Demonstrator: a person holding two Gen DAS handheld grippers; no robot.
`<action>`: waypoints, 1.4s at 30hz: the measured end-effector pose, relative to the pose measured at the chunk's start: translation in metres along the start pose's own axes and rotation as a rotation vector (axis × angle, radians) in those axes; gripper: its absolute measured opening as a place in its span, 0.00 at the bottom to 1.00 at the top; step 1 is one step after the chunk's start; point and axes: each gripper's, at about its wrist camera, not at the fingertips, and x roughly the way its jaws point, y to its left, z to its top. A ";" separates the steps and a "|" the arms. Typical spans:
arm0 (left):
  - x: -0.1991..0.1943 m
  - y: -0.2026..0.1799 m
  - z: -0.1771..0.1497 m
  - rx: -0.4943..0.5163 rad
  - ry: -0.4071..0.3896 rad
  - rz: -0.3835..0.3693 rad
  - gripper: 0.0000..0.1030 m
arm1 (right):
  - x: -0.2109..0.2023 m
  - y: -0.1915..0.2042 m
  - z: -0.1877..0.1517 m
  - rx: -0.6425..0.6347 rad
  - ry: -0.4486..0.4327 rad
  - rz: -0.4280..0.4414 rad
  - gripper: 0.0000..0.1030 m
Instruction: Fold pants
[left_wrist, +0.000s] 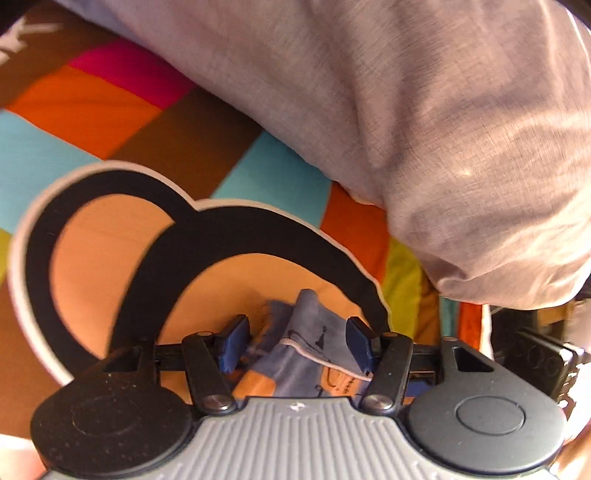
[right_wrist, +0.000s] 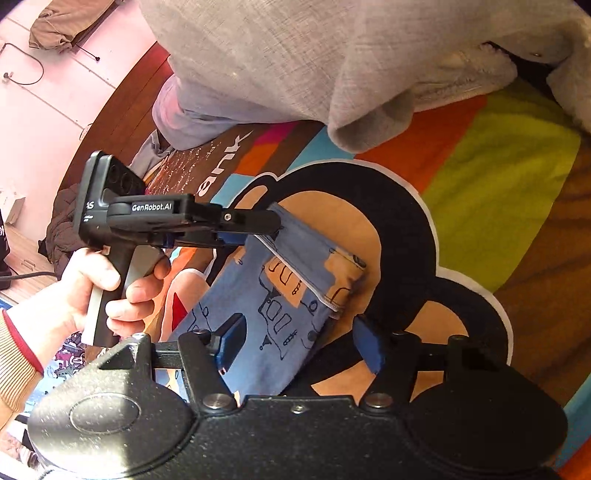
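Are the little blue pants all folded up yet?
Not yet. One edge of the blue pants is already turned over, and the left tongs reach that flap. The right tongs sit open around the lower part. The rest lies unfolded on the colourful blanket.

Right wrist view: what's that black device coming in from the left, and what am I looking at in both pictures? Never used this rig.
No robot arm here: a person holds a two-finger clamp tool in each hand, each with a wide-angle camera looking along its fingers. That black device is the left gripper, held by the person's hand. The right gripper fills the bottom of the same view. The other picture looks out from the left gripper. On the colourful blanket lie small blue pants, with grey cloth heaped behind. Both grippers are open; a raised fold of the pants sits between the left one's fingers, not visibly pinched.
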 end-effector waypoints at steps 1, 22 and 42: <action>0.002 0.002 0.002 -0.006 0.000 -0.009 0.63 | -0.001 0.000 0.000 -0.001 0.000 0.000 0.65; -0.003 0.005 0.006 0.041 0.028 -0.028 0.20 | 0.000 -0.008 -0.002 0.045 -0.018 0.007 0.60; -0.091 -0.009 -0.051 0.077 -0.221 -0.052 0.18 | -0.009 0.037 -0.006 -0.268 -0.125 0.080 0.08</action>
